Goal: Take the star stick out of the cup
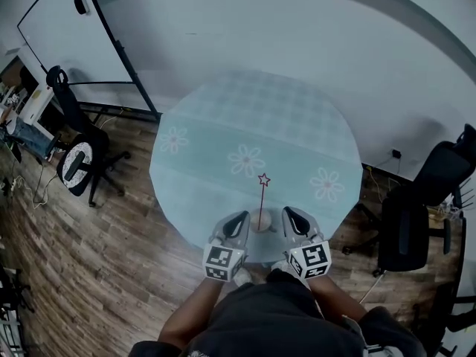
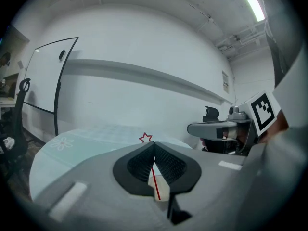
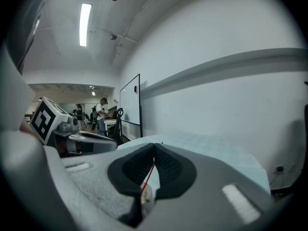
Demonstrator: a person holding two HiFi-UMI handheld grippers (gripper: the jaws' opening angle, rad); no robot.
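At the near edge of the round table (image 1: 223, 117), straight in front of me, the star stick (image 1: 261, 197) stands in the cup (image 1: 260, 221). Its long axis is close to upright, and in the head view the red star at its top tips slightly toward 12 o'clock. My grippers flank the cup: the left gripper (image 1: 242, 219) sits at about 8 o'clock of it and the right gripper (image 1: 288, 214) at about 4 o'clock. Both noses aim inward, near the cup but not touching it, so the stick lies at roughly 1 o'clock from my left and 11 o'clock from my right. Each gripper view shows its jaws closed tip to tip on nothing; the thin red shaft and pale cup show only through the gap behind the tips. Neither side is plainly nearer. The left may be by a hair, though the steep angle leaves me unsure. I judge that either one would have to open, come in sideways across the shaft above the rim, then lift along that axis. As for writing, I find only black-and-white squares on the marker cubes (image 1: 222, 262), a wall sign (image 2: 225, 81) too small to read, and flowers (image 1: 246, 160) printed on the cloth, with no brand visible.
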